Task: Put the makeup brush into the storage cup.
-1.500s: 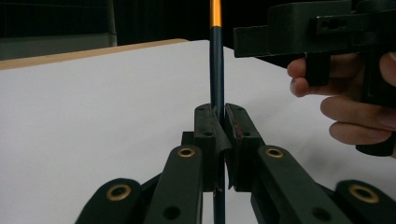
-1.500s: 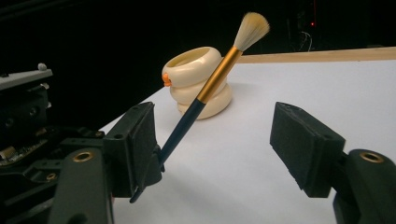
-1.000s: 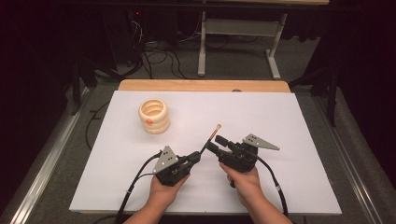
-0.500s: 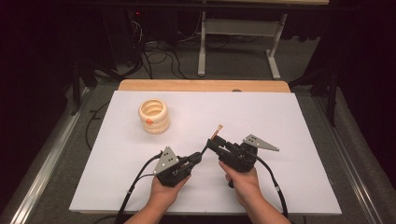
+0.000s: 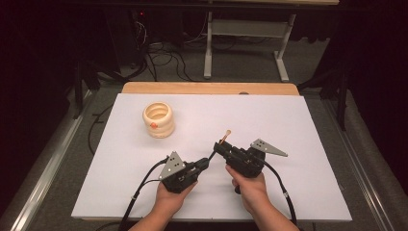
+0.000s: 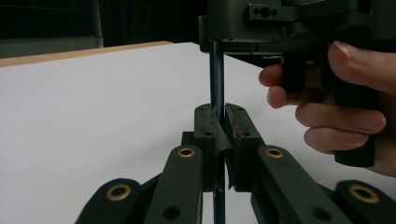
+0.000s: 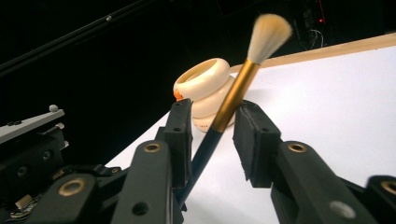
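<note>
Far left on the white table [image 5: 298,144], a cream ribbed holder [image 5: 159,120], upright, well apart from both hands; nearer, left gripper [image 5: 204,164] clamped tight on the dark handle of a brush [image 6: 216,79], low over the table; brush slanting up from those jaws toward the right gripper [image 5: 217,147]; there, jaws just been closing, narrowed round the handle, a gap showing at one pad; gold collar and pale bristles [image 7: 267,32] poking beyond.
</note>
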